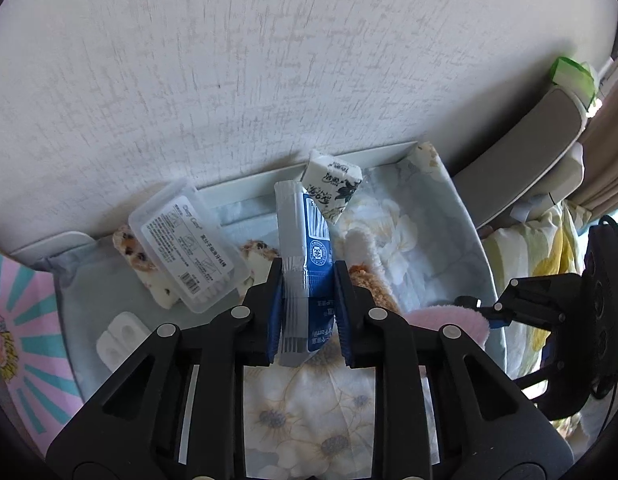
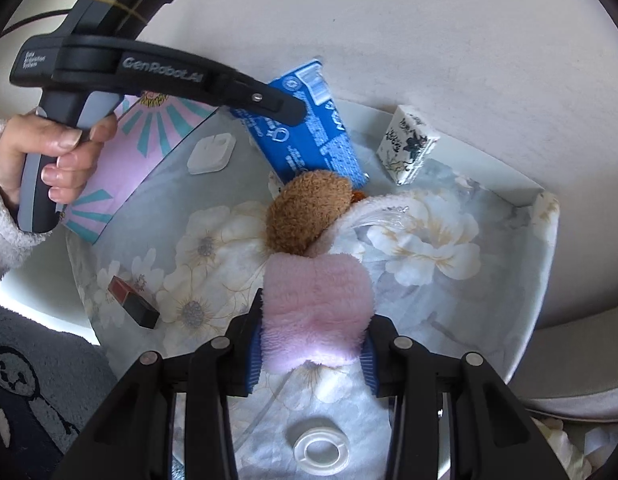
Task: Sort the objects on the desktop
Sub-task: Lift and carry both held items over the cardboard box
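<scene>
- My left gripper [image 1: 305,304] clamps the blue packet [image 1: 307,264], centre frame
- My right gripper [image 2: 311,344] grips the pink plush [image 2: 317,312], lower centre

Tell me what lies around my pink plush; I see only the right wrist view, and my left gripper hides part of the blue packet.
Observer: The left gripper is shut on the blue packet, which stands nearly upright between its fingers.
Operator: Report anything behind that packet.
Observer: A clear plastic box with a printed label lies tilted by the wall, left of the packet; your view does not show it.
Operator: Say what it rests on.
Observer: It lies over a white plush piece with brown and black spots.
Operator: Confirm my own grip.
Observer: The right gripper is shut on the pink plush; the left view shows only the plush's pink edge.
</scene>
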`<state>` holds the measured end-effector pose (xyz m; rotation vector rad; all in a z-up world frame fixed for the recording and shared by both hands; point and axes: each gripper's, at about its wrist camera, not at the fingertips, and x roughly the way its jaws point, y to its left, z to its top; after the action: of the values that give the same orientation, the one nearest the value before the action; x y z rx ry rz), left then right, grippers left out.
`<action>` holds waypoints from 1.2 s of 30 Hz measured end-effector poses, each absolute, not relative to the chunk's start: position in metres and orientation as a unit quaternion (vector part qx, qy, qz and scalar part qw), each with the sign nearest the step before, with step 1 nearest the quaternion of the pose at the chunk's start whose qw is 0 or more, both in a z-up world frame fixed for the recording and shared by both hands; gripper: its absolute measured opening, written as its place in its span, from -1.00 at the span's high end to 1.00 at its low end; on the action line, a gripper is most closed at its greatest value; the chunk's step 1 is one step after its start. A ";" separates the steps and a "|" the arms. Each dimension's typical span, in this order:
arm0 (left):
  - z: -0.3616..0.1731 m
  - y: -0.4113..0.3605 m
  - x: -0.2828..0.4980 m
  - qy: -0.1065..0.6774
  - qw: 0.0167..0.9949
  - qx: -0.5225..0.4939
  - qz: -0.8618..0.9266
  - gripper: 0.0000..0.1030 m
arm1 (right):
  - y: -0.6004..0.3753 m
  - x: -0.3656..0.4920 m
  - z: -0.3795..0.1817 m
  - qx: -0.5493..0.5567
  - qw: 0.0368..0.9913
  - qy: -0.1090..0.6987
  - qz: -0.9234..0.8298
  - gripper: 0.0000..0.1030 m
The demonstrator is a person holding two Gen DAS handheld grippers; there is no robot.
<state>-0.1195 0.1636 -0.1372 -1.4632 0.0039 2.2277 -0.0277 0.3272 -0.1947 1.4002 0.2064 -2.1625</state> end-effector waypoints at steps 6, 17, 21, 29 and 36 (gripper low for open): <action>-0.109 0.151 -0.109 0.005 0.243 -0.518 0.820 0.61 | 0.332 -0.021 -0.181 0.523 0.254 0.074 -0.810 0.29; -0.036 0.105 -0.085 -0.004 0.245 -0.470 0.848 0.61 | 0.331 -0.022 -0.130 0.506 0.222 0.063 -0.831 0.29; -0.011 0.083 -0.076 -0.004 0.240 -0.454 0.858 0.61 | 0.315 -0.031 -0.110 0.493 0.230 0.076 -0.835 0.29; 0.028 0.030 -0.058 -0.009 0.208 -0.427 0.880 0.61 | 0.267 -0.053 -0.077 0.469 0.263 0.103 -0.837 0.29; 0.045 -0.020 -0.036 -0.028 0.163 -0.416 0.894 0.61 | 0.210 -0.069 -0.060 0.451 0.309 0.138 -0.826 0.29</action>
<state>-0.0355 -0.0203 0.0448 -1.1871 -0.0801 2.5507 -0.0695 0.2102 -0.0598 1.1912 0.3644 -2.1825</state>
